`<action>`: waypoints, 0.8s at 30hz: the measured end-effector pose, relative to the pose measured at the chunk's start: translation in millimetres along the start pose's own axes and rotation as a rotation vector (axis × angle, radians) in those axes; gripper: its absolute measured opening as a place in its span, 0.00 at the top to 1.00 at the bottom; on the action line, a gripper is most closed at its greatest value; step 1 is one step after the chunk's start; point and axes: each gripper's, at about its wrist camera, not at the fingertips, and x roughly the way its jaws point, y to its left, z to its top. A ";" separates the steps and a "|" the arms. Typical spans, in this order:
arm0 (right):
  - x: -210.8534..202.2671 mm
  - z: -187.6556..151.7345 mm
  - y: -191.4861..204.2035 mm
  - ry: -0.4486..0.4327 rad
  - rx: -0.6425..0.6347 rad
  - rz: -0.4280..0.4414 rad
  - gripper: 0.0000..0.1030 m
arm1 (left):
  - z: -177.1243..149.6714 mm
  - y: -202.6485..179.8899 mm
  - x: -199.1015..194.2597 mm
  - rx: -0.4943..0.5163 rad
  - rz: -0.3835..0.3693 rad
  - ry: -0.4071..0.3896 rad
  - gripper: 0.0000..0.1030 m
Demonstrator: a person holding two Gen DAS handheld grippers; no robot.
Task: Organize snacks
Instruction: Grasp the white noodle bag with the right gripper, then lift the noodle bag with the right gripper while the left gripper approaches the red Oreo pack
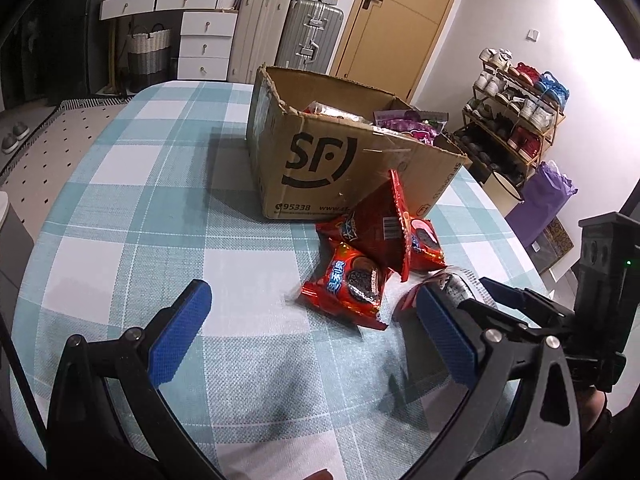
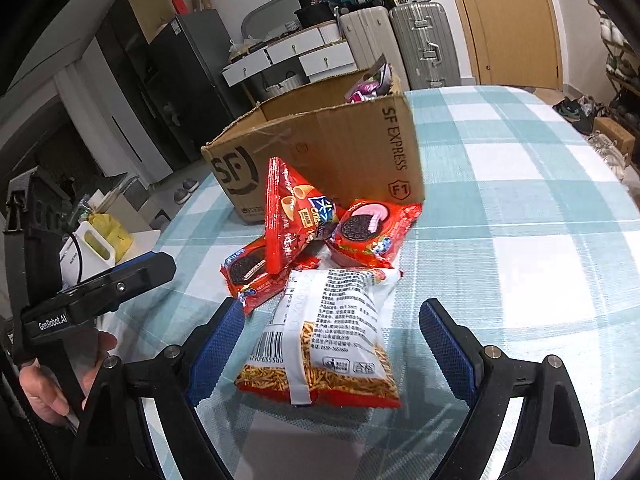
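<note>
Some snacks are already sitting in the box [image 1: 320,152]; four packets are still lying outside on the table [image 2: 520,200]. The right gripper [image 2: 332,352] is straddling the noodle bag [image 2: 332,336], jaws wide, not gripping; the left gripper [image 1: 316,344] is hanging wide and empty
</note>
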 end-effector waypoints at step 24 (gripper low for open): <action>10.7 -4.6 -7.2 0.022 0.009 0.041 0.51 | 1.2 3.1 10.2 -0.001 0.012 0.023 0.01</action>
